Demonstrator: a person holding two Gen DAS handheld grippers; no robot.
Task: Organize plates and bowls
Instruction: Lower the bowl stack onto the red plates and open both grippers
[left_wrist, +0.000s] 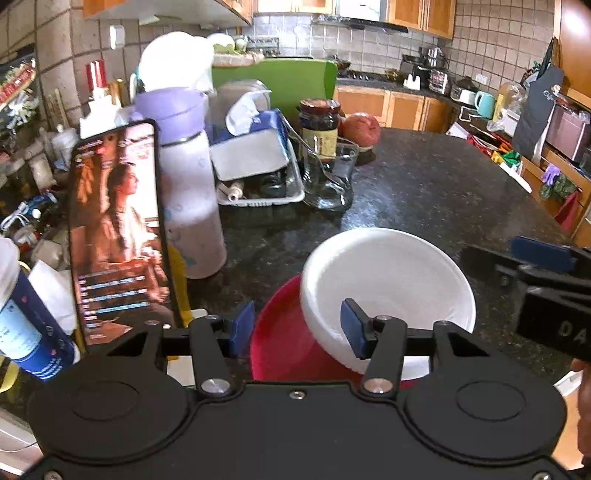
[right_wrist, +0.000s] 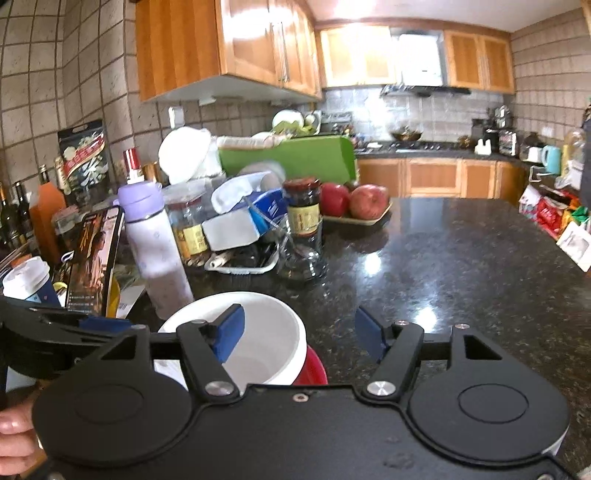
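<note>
A dark speckled tabletop (left_wrist: 424, 192) fills the kitchen, cluttered along its far-left edge. Near its front edge a white bowl (left_wrist: 388, 280) sits tilted inside a red bowl (left_wrist: 280, 343). The left hand-held gripper (left_wrist: 295, 326) and the right hand-held gripper (right_wrist: 299, 338) are both spread, pinching nothing. Best to draw back gently so the stack settles level.

Phone (left_wrist: 118, 229) propped beside lavender bottle (left_wrist: 188, 184); tissue box (left_wrist: 251, 147), dark jar (left_wrist: 319, 125), apples (right_wrist: 354, 201) behind.
</note>
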